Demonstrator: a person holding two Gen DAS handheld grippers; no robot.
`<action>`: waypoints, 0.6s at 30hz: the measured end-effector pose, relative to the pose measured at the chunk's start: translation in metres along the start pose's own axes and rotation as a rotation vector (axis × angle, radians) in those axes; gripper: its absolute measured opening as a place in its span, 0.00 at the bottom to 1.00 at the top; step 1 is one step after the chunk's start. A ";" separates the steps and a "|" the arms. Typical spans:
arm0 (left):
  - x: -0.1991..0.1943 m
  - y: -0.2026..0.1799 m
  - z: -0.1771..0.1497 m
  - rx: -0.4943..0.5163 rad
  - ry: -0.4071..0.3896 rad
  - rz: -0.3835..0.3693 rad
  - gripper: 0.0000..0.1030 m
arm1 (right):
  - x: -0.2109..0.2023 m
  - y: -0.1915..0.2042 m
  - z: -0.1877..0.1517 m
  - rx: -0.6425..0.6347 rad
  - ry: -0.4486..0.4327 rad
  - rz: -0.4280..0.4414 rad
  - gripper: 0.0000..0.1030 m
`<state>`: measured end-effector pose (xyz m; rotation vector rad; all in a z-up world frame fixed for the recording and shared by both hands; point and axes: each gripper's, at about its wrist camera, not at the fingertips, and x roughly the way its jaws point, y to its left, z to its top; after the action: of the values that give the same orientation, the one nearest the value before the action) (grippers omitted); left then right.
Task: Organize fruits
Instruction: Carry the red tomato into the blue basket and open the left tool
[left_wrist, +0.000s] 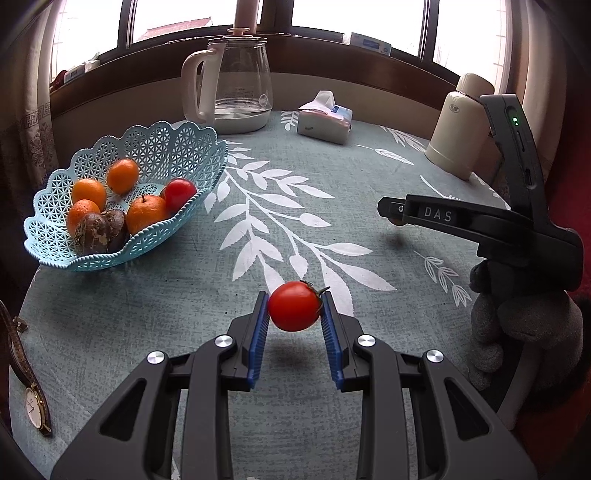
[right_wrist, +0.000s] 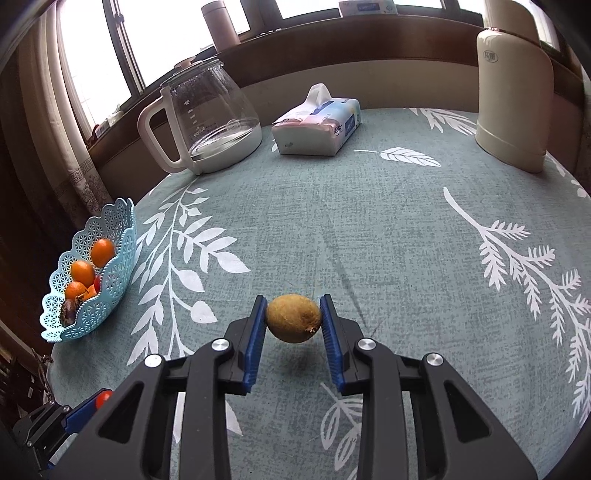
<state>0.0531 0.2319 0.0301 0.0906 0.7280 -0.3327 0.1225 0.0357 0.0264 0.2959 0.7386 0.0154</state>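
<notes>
I have fruit in both sets of tongs: the left tongs (left_wrist: 294, 308) are closed on a red tomato (left_wrist: 294, 305), and the right tongs (right_wrist: 294, 318) pinch a brown kiwi (right_wrist: 293, 323), each lifted clear of the desk (left_wrist: 166, 314) with a shadow underneath. The step in hand, as I judge it, is carrying these to the blue basket (left_wrist: 177, 144) at the far left of the desk. To do it well I would keep the squeeze just firm enough (the tomato is soft and bruises easily), travel level, and come in over the scalloped rim rather than against it, lowering before I release so nothing rolls out. I would take one fruit at a time so the two tools don't cross. The basket already holds four oranges (left_wrist: 146, 212), another red tomato, and two dark brownish fruits at the front, so free room is toward the back.
</notes>
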 end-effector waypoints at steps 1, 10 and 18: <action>-0.001 0.000 0.000 -0.001 -0.004 0.003 0.28 | 0.000 0.000 0.000 0.002 -0.002 0.002 0.29; -0.005 0.003 0.000 -0.021 -0.026 0.008 0.28 | -0.008 0.007 -0.003 -0.029 -0.032 0.014 0.29; -0.009 0.005 0.001 -0.030 -0.040 0.017 0.28 | -0.015 0.016 -0.006 -0.061 -0.059 0.023 0.29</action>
<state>0.0490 0.2384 0.0370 0.0618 0.6919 -0.3062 0.1092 0.0511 0.0367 0.2454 0.6751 0.0511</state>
